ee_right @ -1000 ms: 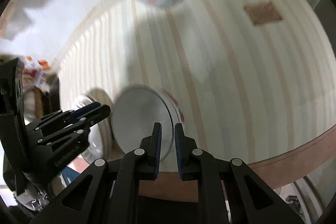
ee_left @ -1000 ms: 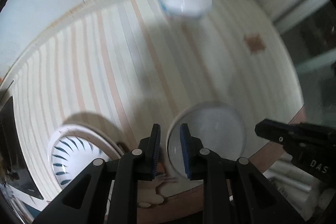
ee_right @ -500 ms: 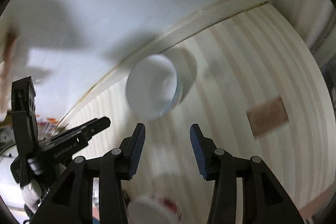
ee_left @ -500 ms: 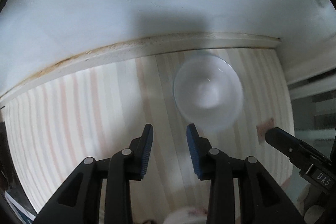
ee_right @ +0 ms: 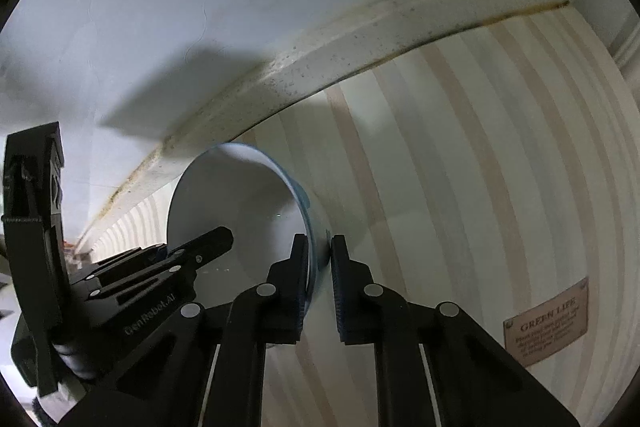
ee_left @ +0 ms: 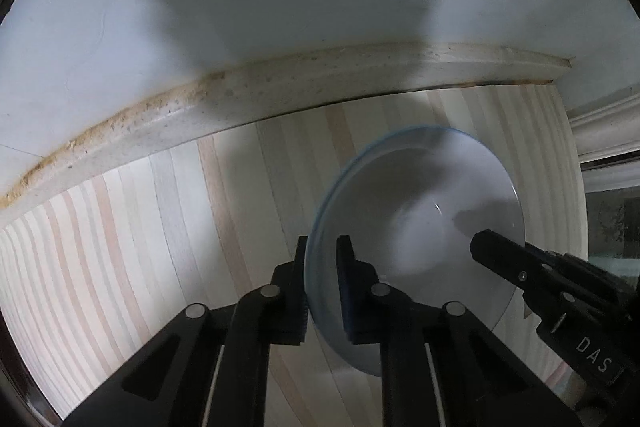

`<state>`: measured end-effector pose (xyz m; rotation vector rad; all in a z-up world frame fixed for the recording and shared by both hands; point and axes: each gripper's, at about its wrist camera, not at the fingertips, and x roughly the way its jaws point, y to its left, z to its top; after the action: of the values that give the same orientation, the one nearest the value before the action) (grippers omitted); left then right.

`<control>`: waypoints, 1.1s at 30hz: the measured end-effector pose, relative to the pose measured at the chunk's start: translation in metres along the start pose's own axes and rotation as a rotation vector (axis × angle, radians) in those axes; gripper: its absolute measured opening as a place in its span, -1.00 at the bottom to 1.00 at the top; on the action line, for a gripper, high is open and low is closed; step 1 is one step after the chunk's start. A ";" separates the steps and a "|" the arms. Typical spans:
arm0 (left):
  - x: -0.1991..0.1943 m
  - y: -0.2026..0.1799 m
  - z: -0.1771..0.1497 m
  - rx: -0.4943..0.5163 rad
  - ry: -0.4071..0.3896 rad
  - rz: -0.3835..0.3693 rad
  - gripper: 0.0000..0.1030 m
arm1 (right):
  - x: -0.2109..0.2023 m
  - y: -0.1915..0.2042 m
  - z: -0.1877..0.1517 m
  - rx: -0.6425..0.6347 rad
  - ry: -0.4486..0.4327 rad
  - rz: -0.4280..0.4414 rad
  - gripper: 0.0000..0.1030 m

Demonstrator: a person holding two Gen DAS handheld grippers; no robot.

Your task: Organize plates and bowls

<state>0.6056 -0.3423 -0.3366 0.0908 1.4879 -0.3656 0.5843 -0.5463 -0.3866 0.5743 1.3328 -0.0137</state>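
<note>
A white bowl with a thin blue rim (ee_left: 424,227) stands on the striped tablecloth near the back wall. It also shows in the right wrist view (ee_right: 240,211). My left gripper (ee_left: 322,259) has its jaws either side of the bowl's left rim, close to it. My right gripper (ee_right: 320,259) has its jaws either side of the bowl's right rim. Each gripper shows in the other's view, the right one (ee_left: 540,283) over the bowl's right side and the left one (ee_right: 160,267) at the bowl's left. The other plates and bowls are out of view.
The striped tablecloth (ee_right: 460,167) runs to a stained white skirting (ee_left: 280,87) and the wall right behind the bowl. A brown "GREEN LIFE" label (ee_right: 548,331) lies on the cloth to the right. A white door frame (ee_left: 600,131) stands at the far right.
Both grippers have left the near plates and moved forward to the far bowl. They opened on the way and have now narrowed around its opposite rims.
</note>
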 end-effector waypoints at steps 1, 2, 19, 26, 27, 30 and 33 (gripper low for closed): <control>0.000 -0.001 -0.001 0.000 0.000 0.000 -0.80 | 0.000 0.002 0.000 -0.008 0.000 -0.009 -0.76; -0.002 0.000 -0.003 -0.003 -0.002 -0.005 -0.80 | 0.000 0.003 0.000 -0.016 0.001 -0.018 -0.76; -0.097 -0.001 -0.067 0.034 -0.094 -0.025 -0.80 | -0.065 0.026 -0.041 -0.085 -0.035 -0.006 -0.77; -0.135 0.001 -0.099 0.059 -0.122 -0.024 -0.80 | -0.114 0.048 -0.093 -0.116 -0.071 -0.006 -0.77; -0.139 0.002 -0.107 0.063 -0.121 -0.024 -0.80 | -0.120 0.050 -0.102 -0.117 -0.071 -0.005 -0.77; -0.147 0.001 -0.132 0.072 -0.116 -0.024 -0.80 | -0.132 0.054 -0.129 -0.120 -0.070 0.001 -0.77; -0.152 0.004 -0.160 0.076 -0.110 -0.022 -0.79 | -0.144 0.058 -0.159 -0.124 -0.062 0.002 -0.77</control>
<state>0.4475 -0.2656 -0.2024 0.1133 1.3670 -0.4385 0.4222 -0.4779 -0.2514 0.4671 1.2633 0.0519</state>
